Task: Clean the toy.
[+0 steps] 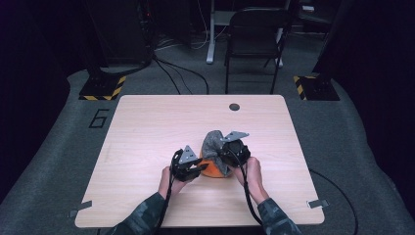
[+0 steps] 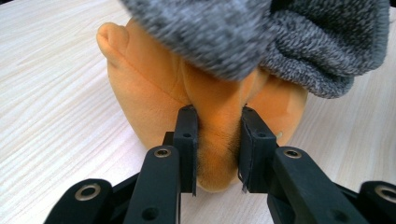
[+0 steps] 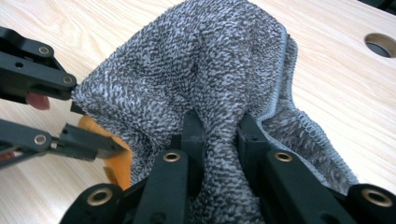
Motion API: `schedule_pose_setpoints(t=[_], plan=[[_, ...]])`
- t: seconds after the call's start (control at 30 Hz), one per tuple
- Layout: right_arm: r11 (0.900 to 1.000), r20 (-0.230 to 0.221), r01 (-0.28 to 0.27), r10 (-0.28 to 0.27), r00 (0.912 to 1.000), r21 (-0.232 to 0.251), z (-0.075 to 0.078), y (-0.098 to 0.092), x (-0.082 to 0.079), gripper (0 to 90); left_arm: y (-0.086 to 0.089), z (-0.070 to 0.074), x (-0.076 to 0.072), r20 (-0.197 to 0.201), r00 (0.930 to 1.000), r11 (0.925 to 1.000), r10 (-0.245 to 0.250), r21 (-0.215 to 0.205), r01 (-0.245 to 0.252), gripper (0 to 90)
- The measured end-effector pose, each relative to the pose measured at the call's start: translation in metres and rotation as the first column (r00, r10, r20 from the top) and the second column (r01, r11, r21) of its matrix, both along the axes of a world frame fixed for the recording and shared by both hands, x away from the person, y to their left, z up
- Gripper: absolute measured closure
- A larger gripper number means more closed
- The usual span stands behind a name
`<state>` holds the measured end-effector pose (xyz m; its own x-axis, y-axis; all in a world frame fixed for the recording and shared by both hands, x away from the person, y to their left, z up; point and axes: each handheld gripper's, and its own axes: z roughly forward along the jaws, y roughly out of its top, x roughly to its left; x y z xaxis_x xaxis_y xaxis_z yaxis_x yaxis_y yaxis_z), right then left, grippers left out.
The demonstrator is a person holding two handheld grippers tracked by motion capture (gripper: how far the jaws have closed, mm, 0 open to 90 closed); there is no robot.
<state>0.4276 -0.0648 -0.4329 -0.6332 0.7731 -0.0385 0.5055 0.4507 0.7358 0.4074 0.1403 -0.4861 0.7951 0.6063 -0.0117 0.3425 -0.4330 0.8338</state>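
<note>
The orange plush toy [image 1: 211, 170] is sitting near the middle of the wooden table [image 1: 147, 127], toward the person's edge, with a grey towel [image 1: 214, 142] draped over its top; in the high view the left gripper [image 1: 188, 166] is meeting the toy from the left while the right gripper [image 1: 234, 149] is reaching the towel from the right. In the left gripper view, the jaws are pinching a fold of the plush toy [image 2: 219, 140], and the fabric is bunching between them, so it looks soft, light and easily squashed; a gathered fold like this seems the sensible place to hold it. In the right gripper view, the jaws are clamping a ridge of the towel [image 3: 205, 79], which is looking thick, loopy and limp, likely to sag and slide off unless taken by a good bunch near its hemmed edge.
</note>
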Motion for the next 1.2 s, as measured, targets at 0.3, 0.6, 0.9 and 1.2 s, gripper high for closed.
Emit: schedule_pose_setpoints(t=[0.3,0.6,0.9,1.2], plan=[[0.997,-0.06,0.076,-0.076,0.9953,0.0,-0.005,-0.038,0.001,76.1,0.0,0.0,0.002,0.003,1.0,1.0,0.001,-0.005,-0.001,71.3],[0.997,-0.126,0.08,-0.076,0.9892,0.022,-0.012,-0.056,0.011,75.2,0.001,0.0,0.003,0.004,1.0,0.9999,-0.009,-0.009,0.009,70.6],[0.99,-0.209,0.131,-0.139,0.9679,-0.055,-0.032,-0.076,0.023,74.9,0.002,0.0,0.004,0.005,1.0,0.9999,-0.004,-0.015,0.004,70.2],[0.975,-0.227,0.209,-0.222,0.9482,-0.081,-0.036,-0.096,0.031,76.0,0.004,0.0,0.005,0.006,1.0,0.9997,-0.002,-0.024,0.002,69.9]])
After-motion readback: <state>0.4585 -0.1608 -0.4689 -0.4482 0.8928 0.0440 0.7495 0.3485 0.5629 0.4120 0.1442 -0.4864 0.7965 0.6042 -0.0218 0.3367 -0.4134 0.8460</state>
